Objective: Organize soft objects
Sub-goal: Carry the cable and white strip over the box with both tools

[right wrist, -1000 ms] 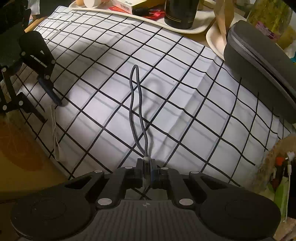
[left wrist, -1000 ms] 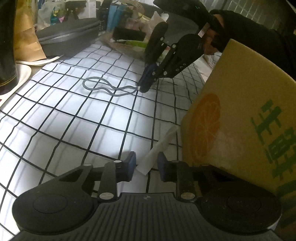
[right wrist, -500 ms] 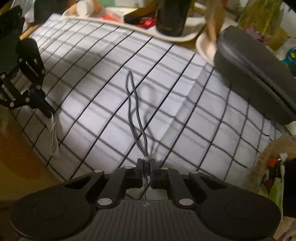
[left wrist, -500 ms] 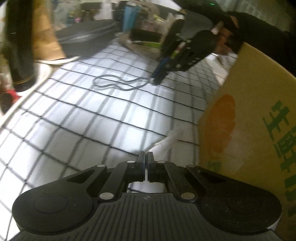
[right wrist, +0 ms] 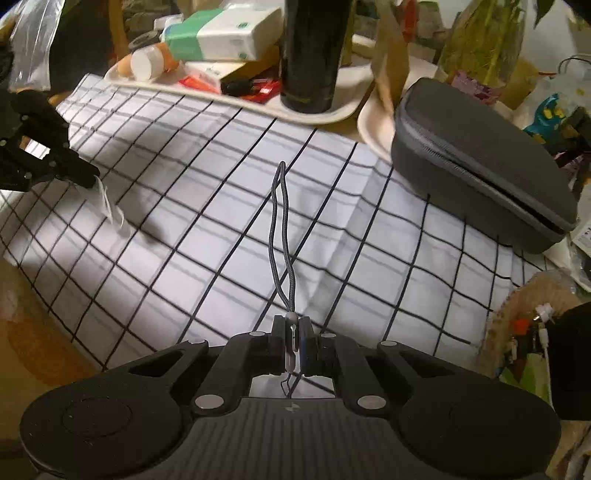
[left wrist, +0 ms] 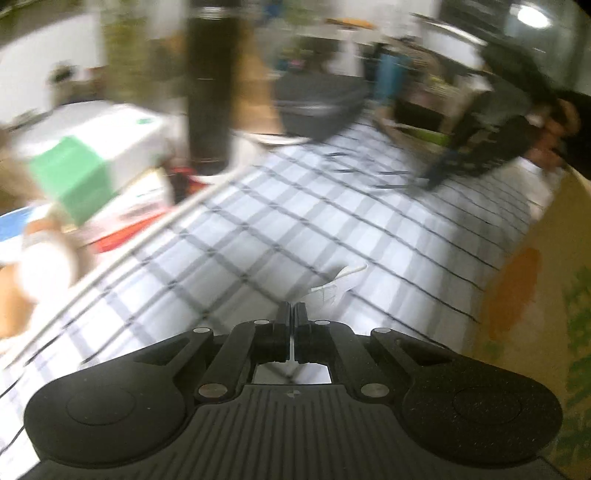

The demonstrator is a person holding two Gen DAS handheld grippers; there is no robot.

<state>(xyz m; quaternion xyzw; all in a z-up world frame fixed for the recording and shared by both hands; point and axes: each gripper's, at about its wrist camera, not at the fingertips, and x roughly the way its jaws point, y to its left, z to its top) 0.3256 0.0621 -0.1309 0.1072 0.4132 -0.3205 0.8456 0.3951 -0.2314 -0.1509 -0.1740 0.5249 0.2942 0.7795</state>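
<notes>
My right gripper (right wrist: 293, 325) is shut on the metal end of a grey braided cord (right wrist: 279, 236) that trails away over the checked cloth (right wrist: 369, 258). My left gripper (left wrist: 293, 312) is shut on a thin white strip (left wrist: 340, 282) and holds it above the cloth; the strip hangs from it in the right wrist view (right wrist: 109, 205), where the left gripper (right wrist: 86, 177) shows at the left edge. The left wrist view is blurred by motion; the right gripper (left wrist: 432, 181) shows there far right.
A yellow cardboard box (left wrist: 546, 295) stands at the right of the left view. A grey zip case (right wrist: 480, 166) lies at the back right. A tray (right wrist: 332, 110) holds a dark bottle (right wrist: 310, 55), a green-and-white pack (right wrist: 218, 33) and small items. A woven basket (right wrist: 532, 306) sits right.
My left gripper closed on the white strip, lifted it off the cloth and swung left. My right gripper stayed shut on the cord and raised its end a little.
</notes>
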